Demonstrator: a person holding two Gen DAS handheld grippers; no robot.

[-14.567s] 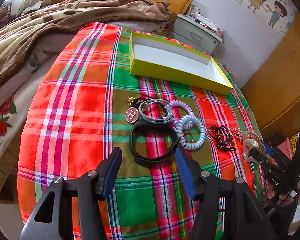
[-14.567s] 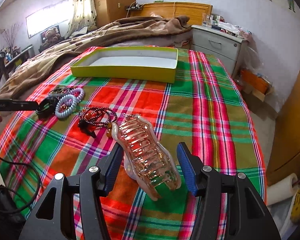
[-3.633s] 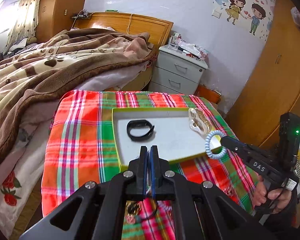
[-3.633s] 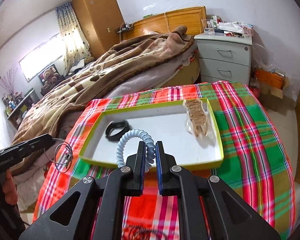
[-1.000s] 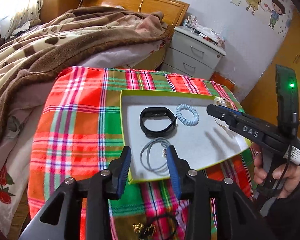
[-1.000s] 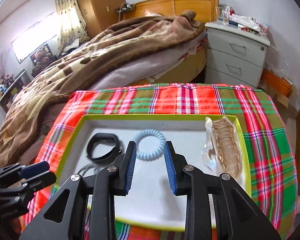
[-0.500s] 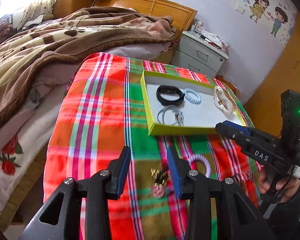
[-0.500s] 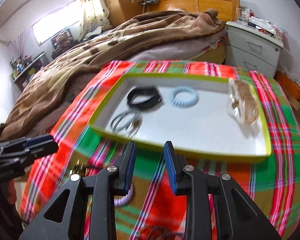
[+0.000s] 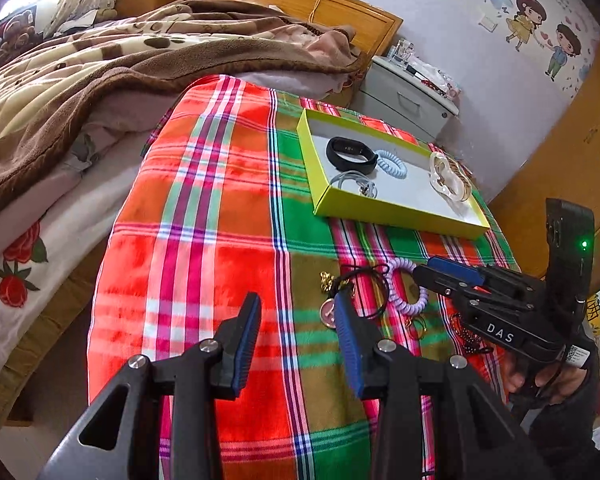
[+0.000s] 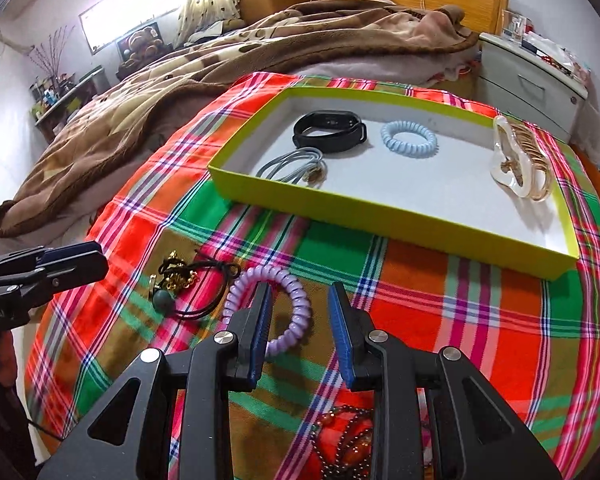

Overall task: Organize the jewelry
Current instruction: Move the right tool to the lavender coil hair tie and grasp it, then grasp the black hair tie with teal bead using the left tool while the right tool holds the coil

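one yellow-green tray (image 10: 384, 210) sits at the far side of the plaid cloth (image 10: 440, 312), and four things lie in it: one black wristband (image 10: 329, 127) at its far left, one pale blue coil tie (image 10: 409, 139) just right of that, one grey cord loop (image 10: 294, 166) at the near left, one clear hair claw (image 10: 518, 160) at the right end. near the tray, on the cloth, lie one lilac coil tie (image 10: 288, 300), one black cord with gold charms and a round pendant (image 10: 180, 280) just left of it, and one dark bead string (image 10: 348, 440) at the near edge. two grippers are out: the left gripper (image 9: 296, 320) and the right gripper (image 10: 300, 316), each with fingers spread and nothing between the pads. a second ago both hung over the tray; now they are back above the loose pieces, the right one over the lilac tie, the left one just left of the pendant.
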